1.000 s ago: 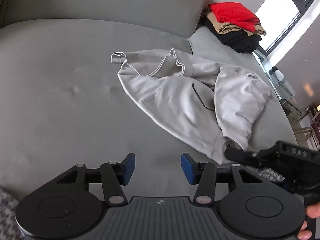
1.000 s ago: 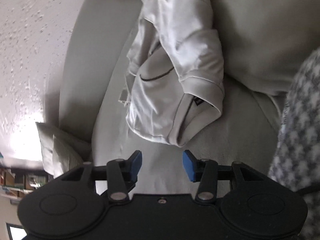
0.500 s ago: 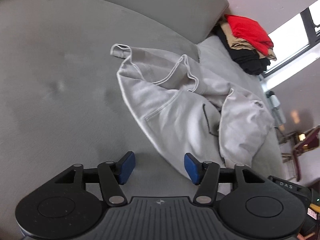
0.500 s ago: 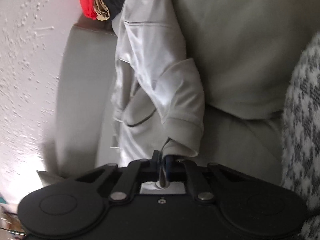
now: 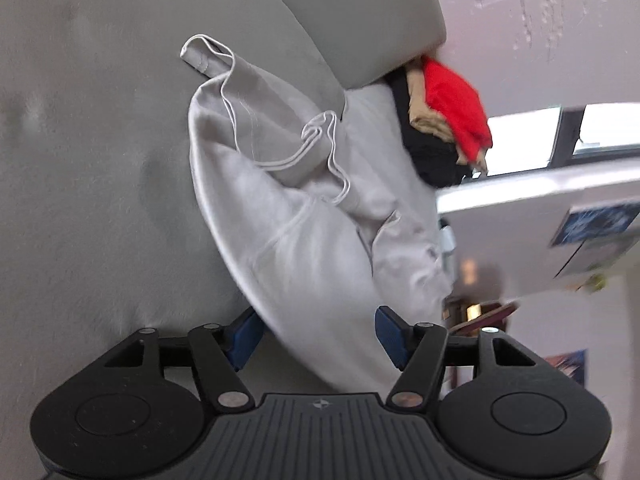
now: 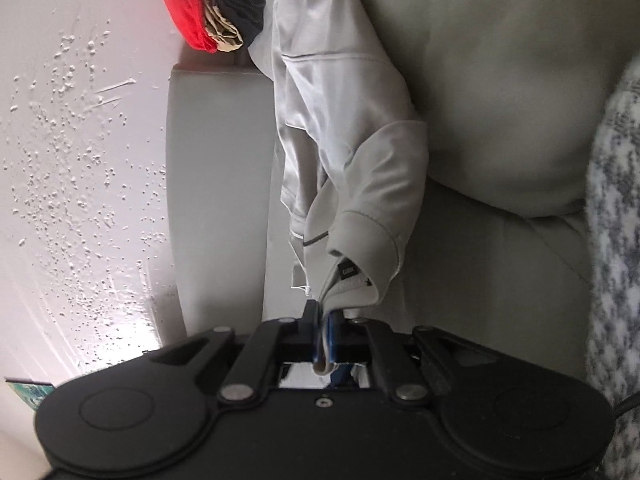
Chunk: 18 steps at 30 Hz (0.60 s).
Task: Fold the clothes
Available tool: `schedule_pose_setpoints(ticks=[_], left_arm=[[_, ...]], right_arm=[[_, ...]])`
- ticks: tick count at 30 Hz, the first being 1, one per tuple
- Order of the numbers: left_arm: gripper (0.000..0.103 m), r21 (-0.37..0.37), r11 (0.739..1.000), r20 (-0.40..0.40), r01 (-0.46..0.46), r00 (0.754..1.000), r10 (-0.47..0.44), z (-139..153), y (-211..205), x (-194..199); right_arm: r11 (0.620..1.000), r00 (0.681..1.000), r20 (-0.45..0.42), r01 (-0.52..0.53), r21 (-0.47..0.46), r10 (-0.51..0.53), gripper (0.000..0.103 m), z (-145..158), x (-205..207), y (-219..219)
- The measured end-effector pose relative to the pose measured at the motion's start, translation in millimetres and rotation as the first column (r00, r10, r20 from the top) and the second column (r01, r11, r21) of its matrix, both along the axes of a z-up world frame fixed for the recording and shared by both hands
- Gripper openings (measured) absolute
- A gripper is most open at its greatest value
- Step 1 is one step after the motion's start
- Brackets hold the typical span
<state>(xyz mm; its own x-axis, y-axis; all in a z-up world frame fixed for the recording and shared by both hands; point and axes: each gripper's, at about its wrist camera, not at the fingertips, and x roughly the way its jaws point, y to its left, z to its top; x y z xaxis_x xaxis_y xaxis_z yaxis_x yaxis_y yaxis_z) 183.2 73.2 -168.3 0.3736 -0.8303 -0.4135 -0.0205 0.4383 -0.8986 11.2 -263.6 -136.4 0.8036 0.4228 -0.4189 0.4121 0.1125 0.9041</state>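
Note:
A light grey sweatshirt (image 5: 296,248) lies crumpled on a grey sofa seat (image 5: 80,200), one cuffed sleeve end pointing to the far left. My left gripper (image 5: 316,338) is open at the garment's near edge, and the cloth runs between its blue pads (image 5: 244,338) without being pinched. In the right wrist view the same sweatshirt (image 6: 352,120) stretches away from my right gripper (image 6: 324,332), which is shut on a fold of its edge beside the black label (image 6: 346,271). The cloth there hangs taut and slightly raised off the sofa seat (image 6: 500,80).
A stack of folded red, tan and black clothes (image 5: 448,120) sits at the sofa's far end by the backrest (image 5: 352,12), and appears in the right wrist view as the clothes stack (image 6: 212,8). A textured white wall (image 6: 80,160) stands behind. Grey-and-white checked fabric (image 6: 616,240) fills the right edge.
My right gripper closed on the sweatshirt's edge and now holds it taut. My left gripper rolled and moved in low, so the garment's near edge now lies between its fingers.

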Motion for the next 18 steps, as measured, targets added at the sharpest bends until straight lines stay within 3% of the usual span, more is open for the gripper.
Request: schedule_pose_setpoints(ticks=[2, 6, 7, 9, 11, 13, 16, 18], left_arm=[[0.046, 0.003, 1.000, -0.024, -0.010, 1.000, 0.010, -4.2, 0.7, 3.9], [0.009, 0.024, 0.999, -0.072, -0.028, 0.997, 0.029, -12.1, 4.4, 8.1], [0.005, 0.031, 0.999, -0.080, -0.032, 0.996, 0.034, -13.4, 5.3, 9.0], [0.003, 0.050, 0.998, -0.085, -0.044, 0.995, 0.048, -13.8, 6.2, 9.6], [0.001, 0.124, 0.990, -0.038, -0.060, 0.997, 0.065, -2.2, 5.2, 7.1], [0.001, 0.235, 0.968, 0.034, -0.086, 0.996, 0.080, 17.1, 3.9, 1.7], [0.001, 0.351, 0.926, 0.145, -0.136, 0.985, 0.089, 50.0, 9.8, -17.3], [0.001, 0.398, 0.898, 0.220, -0.189, 0.970, 0.107, 73.8, 18.2, -38.5]], right_arm=[[1.000, 1.000, -0.008, 0.001, -0.006, -0.001, 0.005, -2.4, 4.1, -2.9], [0.999, 1.000, -0.014, -0.005, -0.033, 0.005, 0.005, -3.6, -0.2, -4.0], [0.999, 1.000, -0.013, -0.010, -0.046, 0.009, 0.005, -3.2, 0.5, -3.7], [0.997, 1.000, -0.013, -0.024, -0.075, 0.023, 0.005, -2.4, 1.9, -2.6], [0.993, 0.999, -0.018, -0.049, -0.108, 0.048, 0.006, -1.6, 3.9, -0.9], [0.981, 0.995, -0.032, -0.103, -0.167, 0.099, 0.010, 2.9, 5.6, 2.5], [0.947, 0.984, -0.062, -0.176, -0.268, 0.166, 0.030, 17.2, 1.2, 9.2], [0.916, 0.975, -0.086, -0.224, -0.333, 0.207, 0.031, 27.4, -2.3, 13.7]])
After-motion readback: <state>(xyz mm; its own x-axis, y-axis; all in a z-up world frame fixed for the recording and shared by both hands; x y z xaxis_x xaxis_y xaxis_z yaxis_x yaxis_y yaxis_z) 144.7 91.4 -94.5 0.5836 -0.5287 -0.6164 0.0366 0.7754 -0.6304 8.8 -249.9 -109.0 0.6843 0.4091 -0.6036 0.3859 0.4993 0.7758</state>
